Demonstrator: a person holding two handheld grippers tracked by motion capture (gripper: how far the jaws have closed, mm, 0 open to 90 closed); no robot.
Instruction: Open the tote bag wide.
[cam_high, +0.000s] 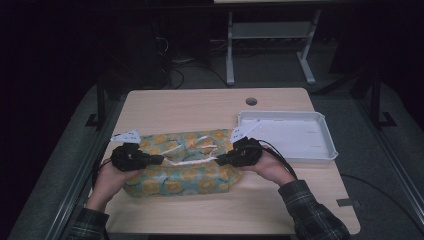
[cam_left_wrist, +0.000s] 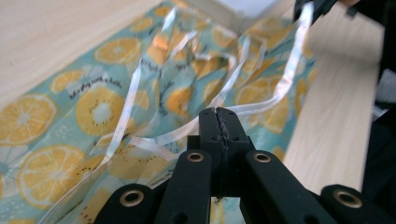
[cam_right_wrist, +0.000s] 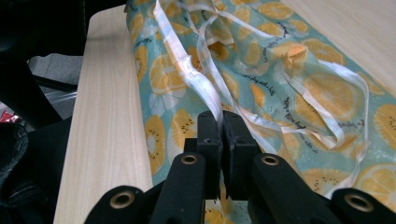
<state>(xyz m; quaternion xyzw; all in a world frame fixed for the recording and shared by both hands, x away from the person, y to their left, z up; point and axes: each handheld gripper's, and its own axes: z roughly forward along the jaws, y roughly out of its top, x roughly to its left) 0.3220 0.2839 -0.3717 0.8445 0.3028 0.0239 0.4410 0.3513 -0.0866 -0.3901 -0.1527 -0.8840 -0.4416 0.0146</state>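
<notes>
A soft parcel (cam_high: 182, 175) in teal cloth printed with orange slices lies on the wooden table (cam_high: 200, 107), loosely crossed by a white ribbon (cam_high: 192, 161). My left gripper (cam_high: 161, 159) is over the parcel's left end. In the left gripper view its jaws (cam_left_wrist: 218, 114) are shut on a strand of the ribbon (cam_left_wrist: 285, 79), which runs up to the other gripper at the top right. My right gripper (cam_high: 219, 160) is over the parcel's right end. In the right gripper view it (cam_right_wrist: 219, 119) is shut on the ribbon (cam_right_wrist: 196, 79), which enters between the pads.
A shallow white tray (cam_high: 320, 150) stands at the right, just behind my right hand. A white tag (cam_high: 127, 135) lies at the parcel's far left corner. A round hole (cam_high: 251, 101) is in the tabletop near the back edge.
</notes>
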